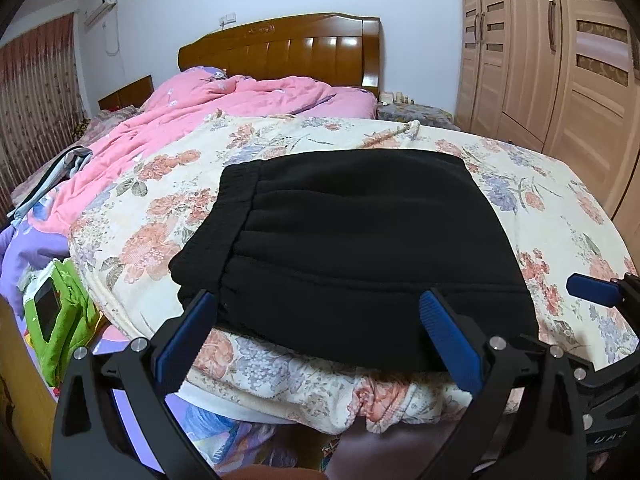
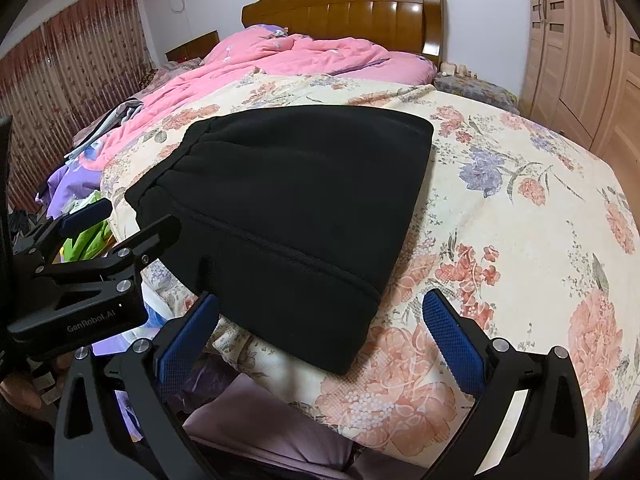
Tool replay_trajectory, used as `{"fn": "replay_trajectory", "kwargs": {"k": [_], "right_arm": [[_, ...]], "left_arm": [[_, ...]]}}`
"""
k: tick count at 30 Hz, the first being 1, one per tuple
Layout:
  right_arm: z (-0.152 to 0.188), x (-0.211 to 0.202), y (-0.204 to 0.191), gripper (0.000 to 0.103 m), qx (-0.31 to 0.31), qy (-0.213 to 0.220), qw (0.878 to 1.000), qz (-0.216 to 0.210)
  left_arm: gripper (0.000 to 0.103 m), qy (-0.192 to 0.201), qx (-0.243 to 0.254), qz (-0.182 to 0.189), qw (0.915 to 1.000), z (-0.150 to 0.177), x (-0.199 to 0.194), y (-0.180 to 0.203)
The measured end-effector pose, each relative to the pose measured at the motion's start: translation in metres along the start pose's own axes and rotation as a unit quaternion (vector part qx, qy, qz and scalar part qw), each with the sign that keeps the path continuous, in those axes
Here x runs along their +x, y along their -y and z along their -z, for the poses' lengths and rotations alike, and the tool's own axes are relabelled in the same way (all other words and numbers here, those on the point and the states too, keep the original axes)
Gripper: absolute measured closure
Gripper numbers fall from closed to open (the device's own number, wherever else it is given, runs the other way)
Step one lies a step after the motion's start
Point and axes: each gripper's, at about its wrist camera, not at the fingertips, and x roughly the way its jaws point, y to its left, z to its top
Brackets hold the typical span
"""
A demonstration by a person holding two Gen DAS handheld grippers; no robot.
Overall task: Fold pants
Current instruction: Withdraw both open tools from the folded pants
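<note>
Two hand-held grippers are in view and neither has anything in it. My left hand-held gripper (image 1: 320, 328) stands with its blue fingers spread wide at the near edge of the black pants (image 1: 352, 248), one finger near the waistband corner and the other over the near fabric edge; I cannot tell whether the pads touch the cloth. My right hand-held gripper (image 2: 320, 332) is likewise spread open, its left finger close to the near edge of the pants (image 2: 288, 208) and its right finger out over bare floral blanket (image 2: 520, 208).

The pants lie as a compact, layered rectangle on the floral blanket, near the foot edge of the bed (image 2: 344, 4), towards the bed's left side. The elastic waistband runs along the bundle's left side, and a seam line crosses the near part. A crumpled pink quilt (image 1: 240, 100) sits well beyond, towards the headboard.

I judge the folding to be nearly done or finished: the legs seem doubled up already, and the bundle looks tidy. If one more fold is wanted, I would need to close both grippers on the near edge, left at the waistband corner and right at the opposite near corner, then lift and carry that edge over to the far edge. The thick fleece layers may slip apart, so each pinch should take every layer.
</note>
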Motion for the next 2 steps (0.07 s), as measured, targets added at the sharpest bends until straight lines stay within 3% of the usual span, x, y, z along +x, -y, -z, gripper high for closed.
{"fn": "replay_trajectory", "kwargs": {"k": [2], "right_arm": [[-0.0001,-0.0001,-0.0001,0.005,0.000,0.000,1.000,0.000]], "left_arm": [[0.002,-0.001,-0.001,0.000,1.0000,-0.0001,0.0009,-0.0008]]}}
